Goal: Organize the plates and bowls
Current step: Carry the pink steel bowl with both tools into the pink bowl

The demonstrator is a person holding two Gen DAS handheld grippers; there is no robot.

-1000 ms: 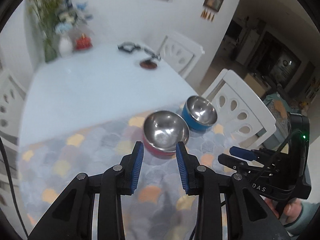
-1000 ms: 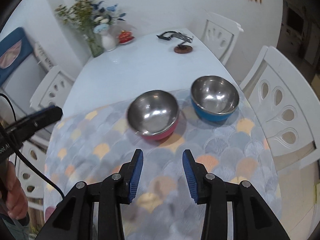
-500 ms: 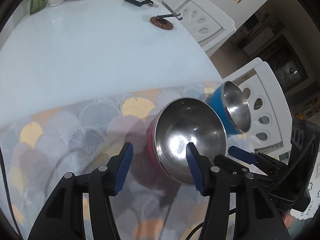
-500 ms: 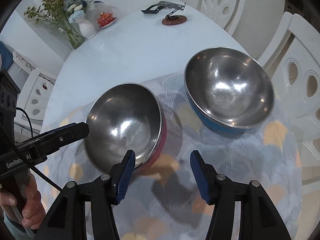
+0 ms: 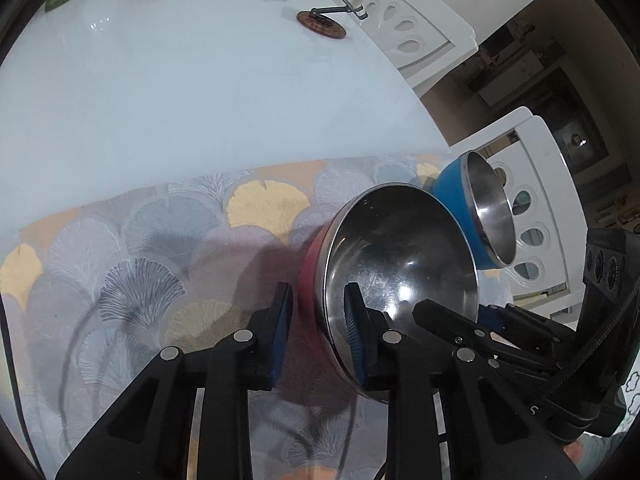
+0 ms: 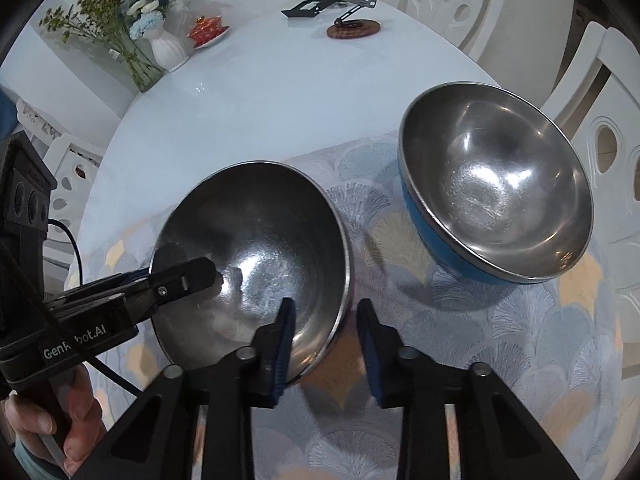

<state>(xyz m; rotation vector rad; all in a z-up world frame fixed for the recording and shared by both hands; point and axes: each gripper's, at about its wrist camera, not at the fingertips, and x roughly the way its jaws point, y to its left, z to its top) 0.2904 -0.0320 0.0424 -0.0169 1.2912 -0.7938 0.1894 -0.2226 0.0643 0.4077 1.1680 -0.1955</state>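
Both wrist views look steeply down, close — sharing the red bowl [image 5: 400, 264].

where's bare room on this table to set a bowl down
Free: the white tabletop between the patterned mat and the phone stand, and left toward the vases. Crowded: the mat's near side, where both grippers straddle the red bowl beside the blue bowl.

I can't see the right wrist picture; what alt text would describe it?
Two black grippers, right and left, each close on the rim of a red-sided steel bowl. It stands on a fan-patterned placemat beside a blue-sided steel bowl.
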